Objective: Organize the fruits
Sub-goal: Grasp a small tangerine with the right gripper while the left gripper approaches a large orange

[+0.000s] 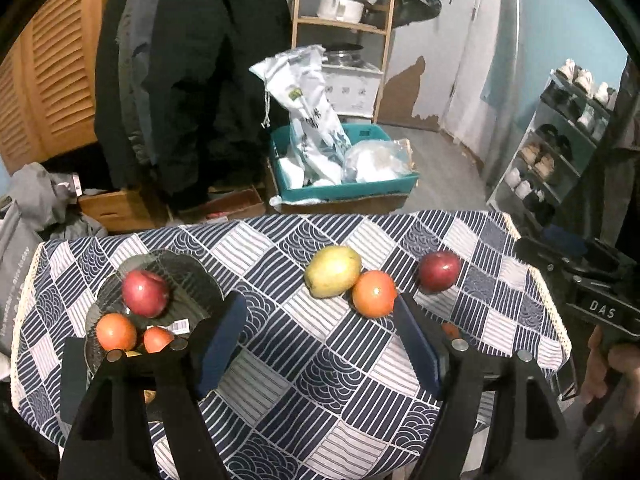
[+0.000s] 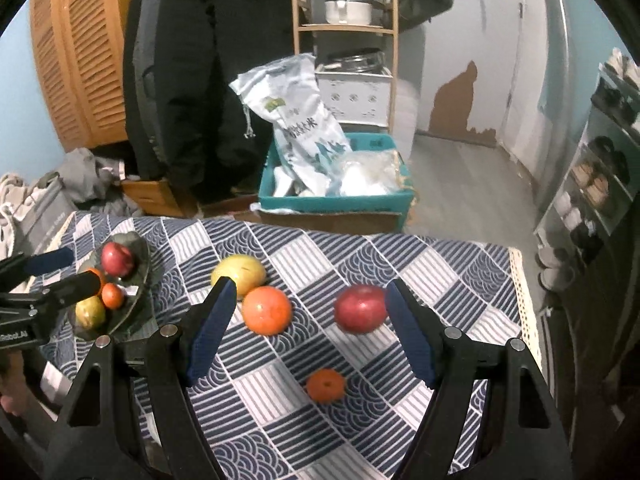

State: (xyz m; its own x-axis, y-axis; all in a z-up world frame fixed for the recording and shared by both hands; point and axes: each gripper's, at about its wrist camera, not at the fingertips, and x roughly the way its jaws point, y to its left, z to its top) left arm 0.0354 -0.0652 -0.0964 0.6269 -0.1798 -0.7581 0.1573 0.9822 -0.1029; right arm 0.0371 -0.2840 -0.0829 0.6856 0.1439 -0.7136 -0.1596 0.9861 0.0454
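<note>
A dark glass plate (image 1: 188, 276) at the table's left holds a red apple (image 1: 145, 294), two oranges (image 1: 116, 331) and a mango (image 2: 90, 312). Loose on the checked cloth lie a yellow-green mango (image 1: 333, 271), a large orange (image 1: 374, 294) touching it, a red apple (image 2: 360, 308) and a small tangerine (image 2: 326, 385). My left gripper (image 1: 319, 302) hangs open beside the plate, nothing between its blue pads. My right gripper (image 2: 309, 285) is open above the cloth, the orange and apple lying beyond its fingertips. The left gripper (image 2: 85, 267) also shows over the plate.
The table's lace-trimmed right edge (image 2: 520, 300) drops to the floor. Beyond the far edge stand a teal crate (image 2: 336, 200) with white bags, a hanging black coat (image 2: 208, 80) and a shoe rack (image 1: 560, 152). A hand (image 1: 608, 364) grips the right tool.
</note>
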